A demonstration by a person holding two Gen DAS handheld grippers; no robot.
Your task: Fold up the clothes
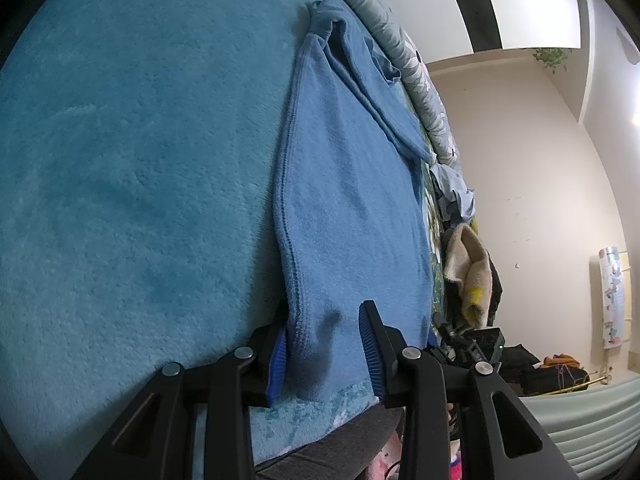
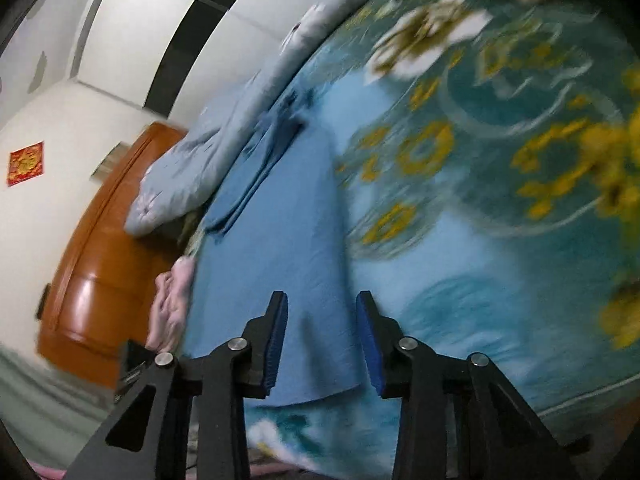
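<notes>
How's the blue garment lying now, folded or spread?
Partly folded: the light blue fleece garment lies as a long narrow strip on the teal blanket, one layer doubled over near its far end.

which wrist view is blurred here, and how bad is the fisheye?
Right wrist view: heavy motion blur smears the patterned blanket, while the right gripper stays sharp. Left wrist view: crisp, stitching on the blue garment readable between the left gripper fingers. Both views: strong barrel distortion, dark vignette at corners.
</notes>
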